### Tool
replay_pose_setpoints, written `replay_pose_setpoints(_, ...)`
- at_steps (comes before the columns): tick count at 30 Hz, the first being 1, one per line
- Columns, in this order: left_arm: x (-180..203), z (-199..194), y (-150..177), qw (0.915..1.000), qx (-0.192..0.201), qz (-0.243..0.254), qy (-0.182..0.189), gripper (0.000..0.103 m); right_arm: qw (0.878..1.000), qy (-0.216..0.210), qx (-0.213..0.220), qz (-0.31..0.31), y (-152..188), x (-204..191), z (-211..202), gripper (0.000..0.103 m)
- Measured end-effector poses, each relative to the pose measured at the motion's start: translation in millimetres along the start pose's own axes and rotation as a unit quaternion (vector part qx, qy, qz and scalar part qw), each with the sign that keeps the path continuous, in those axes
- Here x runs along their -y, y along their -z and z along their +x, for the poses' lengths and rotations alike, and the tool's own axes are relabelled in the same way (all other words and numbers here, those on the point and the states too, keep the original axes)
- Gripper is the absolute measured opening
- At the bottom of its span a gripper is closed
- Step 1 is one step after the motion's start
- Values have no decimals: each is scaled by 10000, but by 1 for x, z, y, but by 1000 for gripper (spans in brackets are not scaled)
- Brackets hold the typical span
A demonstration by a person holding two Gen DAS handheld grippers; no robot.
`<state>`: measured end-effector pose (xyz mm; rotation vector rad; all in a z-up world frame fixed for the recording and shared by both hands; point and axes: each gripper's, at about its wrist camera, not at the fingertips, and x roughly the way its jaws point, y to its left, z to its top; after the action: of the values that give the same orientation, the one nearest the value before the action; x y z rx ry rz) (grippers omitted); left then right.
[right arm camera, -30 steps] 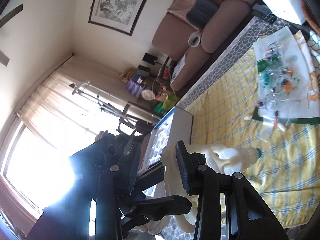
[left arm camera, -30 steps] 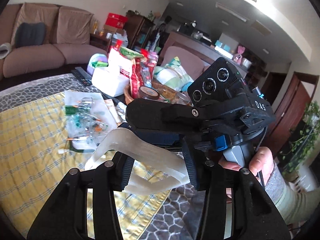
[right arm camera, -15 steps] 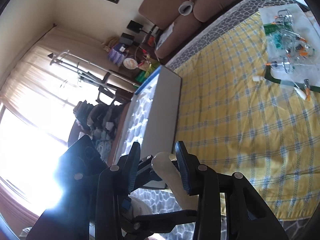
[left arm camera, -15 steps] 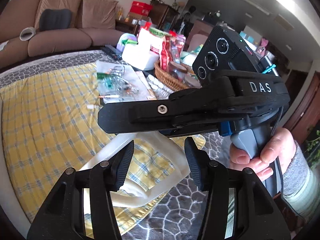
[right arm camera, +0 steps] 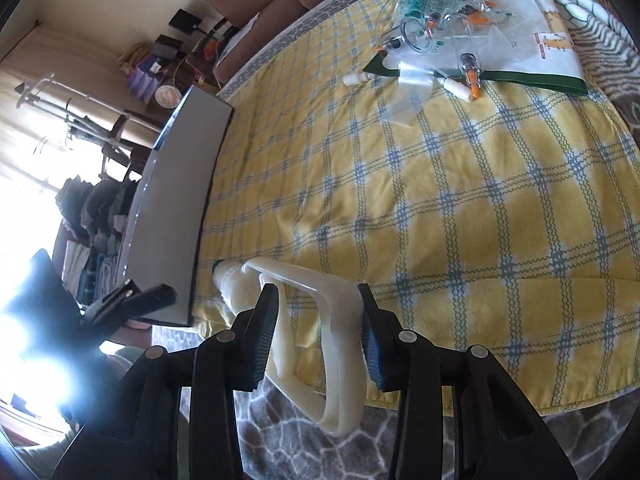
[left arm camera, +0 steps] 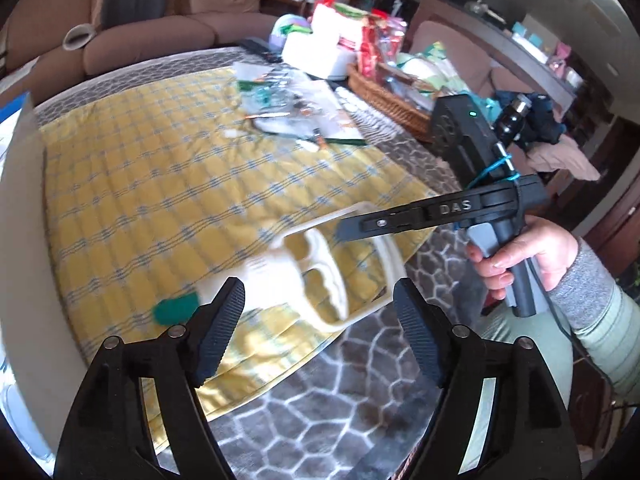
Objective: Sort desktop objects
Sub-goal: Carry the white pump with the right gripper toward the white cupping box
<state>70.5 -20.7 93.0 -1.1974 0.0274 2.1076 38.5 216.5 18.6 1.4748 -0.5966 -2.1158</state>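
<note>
Currently the left tool is opening clear of the cream plastic pistol-grip pump with green tip, which the right tool grips by its handle above the yellow checked cloth; next, lower and release it.

My left tongs are pointing downward, jaws opening and pads touching nothing. My right tongs are angling down too, jaws widening slightly yet pressing something between them. At three o'clock, my right hand is gripping their handle.
</note>
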Motion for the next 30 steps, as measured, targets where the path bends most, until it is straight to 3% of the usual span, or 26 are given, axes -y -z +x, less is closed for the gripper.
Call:
replay_pose_setpoints(5,-25,8,18,9982,-291,-270,-453,81,9986,315,40,-418,5,-8,1,40)
replay_pose_setpoints(9,-26,16,19,9959,-253,-358,-795,84,9927,652,163,-1006,9,-28,-5,36)
replay_pose_setpoints(13,-30,23,15,9950,-314,-482,-818,89,9745,1251,263,-1842,16,-57,-6,30)
replay_pose_setpoints(18,-30,31,20,9940,-430,-435,-907,89,9549,1513,456,-2515,23,-81,-9,24)
replay_pose_setpoints(21,-22,33,29,9889,-493,-23,-1401,85,9491,1594,465,-2678,25,-89,-10,23)
replay_pose_setpoints(23,-15,42,31,9761,-706,318,-2029,78,9479,1581,491,-2721,23,-93,-10,23)
replay_pose_setpoints(24,-12,46,30,9722,-790,444,-2161,76,9479,1569,506,-2725,23,-95,-11,23)
replay_pose_setpoints(27,-4,50,21,9695,-795,762,-2189,71,9478,1560,526,-2730,25,-97,-12,23)
replay_pose_setpoints(30,-2,62,12,9641,-1049,1117,-2169,64,9538,1468,557,-2563,24,-90,-11,23)
